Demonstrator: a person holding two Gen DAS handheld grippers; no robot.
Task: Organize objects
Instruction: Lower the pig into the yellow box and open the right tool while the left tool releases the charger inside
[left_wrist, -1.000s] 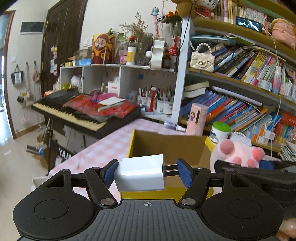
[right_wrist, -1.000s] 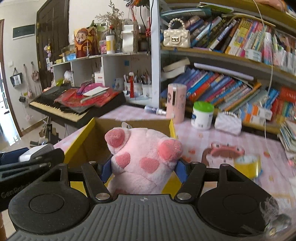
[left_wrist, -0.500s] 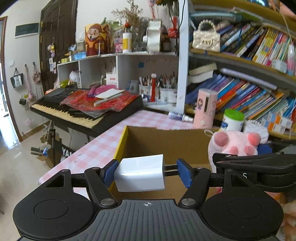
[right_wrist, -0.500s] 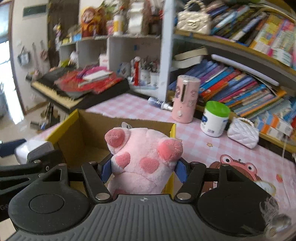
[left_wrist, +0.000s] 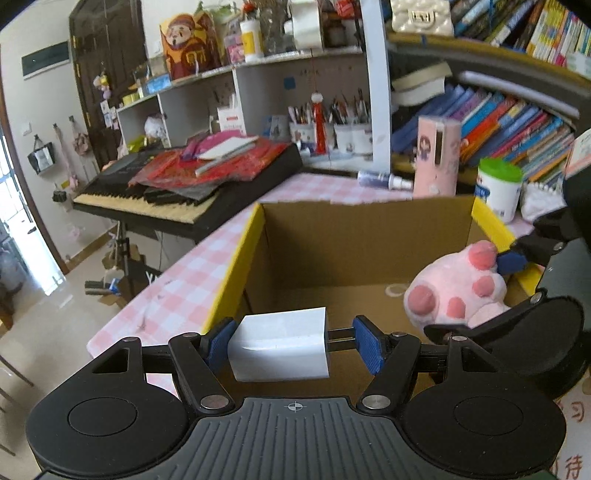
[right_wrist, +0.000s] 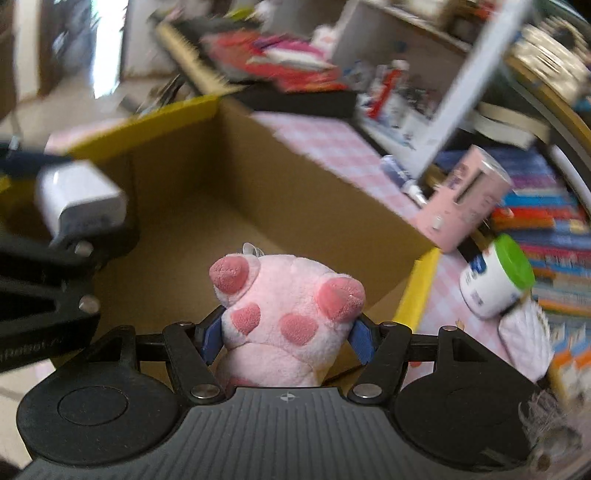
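Left gripper: clamped on a white charger block, held over the cardboard box for dropping in.
Right gripper: closed on a pink plush paw, inside the box's right wall.
Obstructions: grippers crowd each other; box floor bare.
Surroundings: pink canister, green-lidded jar behind.

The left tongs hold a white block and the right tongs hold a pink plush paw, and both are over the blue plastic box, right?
Not quite. The box is brown cardboard with yellow edges, not blue plastic, as the left wrist view shows. The rest holds: the left tongs hold the white block, and the right tongs hold the pink plush paw.
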